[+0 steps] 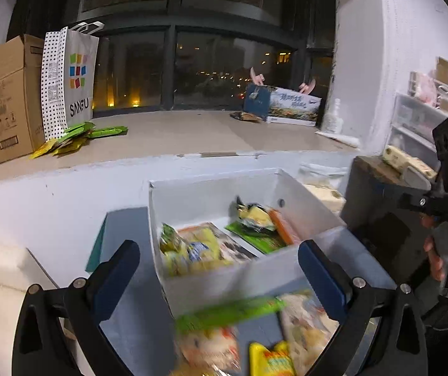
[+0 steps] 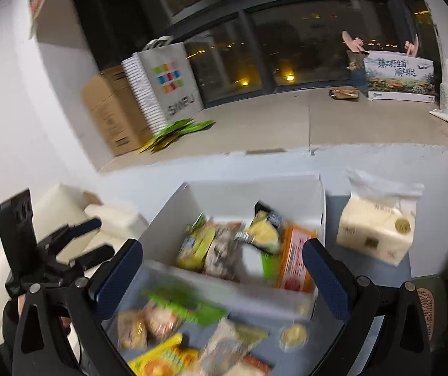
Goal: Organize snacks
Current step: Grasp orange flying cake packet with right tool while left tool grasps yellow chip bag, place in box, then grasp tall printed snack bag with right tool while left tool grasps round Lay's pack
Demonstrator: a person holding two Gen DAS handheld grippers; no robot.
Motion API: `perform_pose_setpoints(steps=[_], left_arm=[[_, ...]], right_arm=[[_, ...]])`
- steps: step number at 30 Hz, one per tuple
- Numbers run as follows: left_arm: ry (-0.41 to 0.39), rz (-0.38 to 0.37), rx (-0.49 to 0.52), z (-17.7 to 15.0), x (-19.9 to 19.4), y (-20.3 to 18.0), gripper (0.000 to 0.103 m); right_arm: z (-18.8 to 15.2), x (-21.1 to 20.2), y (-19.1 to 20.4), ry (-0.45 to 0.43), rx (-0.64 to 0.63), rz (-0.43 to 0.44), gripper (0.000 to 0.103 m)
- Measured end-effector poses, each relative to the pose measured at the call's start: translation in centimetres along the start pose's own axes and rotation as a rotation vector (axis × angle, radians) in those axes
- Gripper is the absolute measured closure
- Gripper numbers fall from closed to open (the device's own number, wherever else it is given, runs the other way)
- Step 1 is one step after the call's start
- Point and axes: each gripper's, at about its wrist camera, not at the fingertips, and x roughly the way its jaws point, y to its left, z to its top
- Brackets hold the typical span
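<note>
- The left hand-held gripper [image 1: 219, 277] and the right hand-held gripper [image 2: 222, 274] are seen spread wide, with nothing clamped between the blue pads.
- Loose, blurred snack packets [image 2: 173, 329] are scattered on the grey tabletop [image 1: 129, 329] just below the jaws.
- Beyond them, a white open cardboard box [image 1: 192, 197] is found, with more snack packs [image 1: 198, 247] inside.
- A cream tissue pack [image 2: 377, 232] is placed right of the box.
- Farther back, a white SANFU paper bag [image 1: 73, 78] is stood on the beige window ledge [image 1: 176, 134].

Both grippers tilt forward and downward, side by side. The left gripper [image 1: 219, 277] has its jaws spread wide, nothing between the pads (blue-faced). The right gripper [image 2: 222, 274] gapes equally wide and empty. A hand [image 1: 443, 250] wraps the right gripper's handle.
</note>
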Motion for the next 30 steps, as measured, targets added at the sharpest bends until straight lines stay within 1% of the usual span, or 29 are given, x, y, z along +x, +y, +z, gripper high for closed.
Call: perform_pose_setpoints(steps=[2, 4, 7, 9, 11, 13, 14, 17, 19, 21, 22, 25, 28, 30], left_arm=[[-0.018, -0.017, -0.007, -1.1, -1.8, -0.8, 0.000], [-0.012, -0.036, -0.001, -2.3, -3.4, -1.7, 0.000], [-0.020, -0.023, 0.010, -4.3, -5.5, -2.7, 0.000], [-0.011, -0.032, -0.002, -5.6, -6.5, -3.1, 0.000], [-0.024, -0.032, -0.011, -6.7, -7.6, -3.3, 0.000], [-0.031, -0.029, -0.026, -7.9, -8.5, -3.4, 0.000], [-0.026, -0.036, -0.036, -8.5, -8.7, -3.4, 0.000], [-0.014, -0.063, -0.081, -9.9, -9.1, -3.2, 0.000], [-0.014, -0.076, -0.087, -10.5, -9.4, -3.3, 0.000], [-0.011, -0.063, -0.085, -10.8, -9.6, -3.3, 0.000], [-0.011, -0.060, -0.075, -10.9, -9.7, -3.5, 0.000], [-0.019, -0.052, -0.044, -11.1, -10.0, -3.6, 0.000], [-0.021, -0.068, -0.048, -11.2, -10.3, -3.3, 0.000], [-0.019, -0.056, -0.049, -11.4, -10.4, -3.0, 0.000]], right_arm=[[-1.7, -1.8, 0.6, -0.019, -0.021, -0.005, 0.000], [-3.1, -3.3, 1.1, -0.036, -0.031, -0.001, 0.000], [-5.5, -5.5, 1.6, -0.059, -0.042, 0.004, 0.000], [-7.2, -6.8, 1.6, -0.067, -0.024, -0.016, 0.000], [-9.0, -8.2, 1.7, -0.088, -0.001, -0.004, 0.000], [-11.1, -9.3, 2.0, -0.099, 0.004, -0.027, 0.000], [-12.1, -9.6, 2.0, -0.097, 0.006, -0.045, 0.000], [-15.2, -10.2, 2.0, -0.072, 0.035, -0.058, 0.000], [-16.6, -10.2, 1.6, -0.056, 0.080, -0.043, 0.000], [-17.4, -9.2, 1.3, -0.011, 0.128, 0.002, 0.000], [-17.6, -8.8, 1.4, 0.002, 0.130, 0.004, 0.000], [-17.6, -6.5, 2.0, 0.088, 0.112, 0.023, 0.000], [-17.3, -3.9, 2.5, 0.143, 0.106, 0.012, 0.000], [-17.0, -2.3, 2.8, 0.169, 0.113, 0.009, 0.000]])
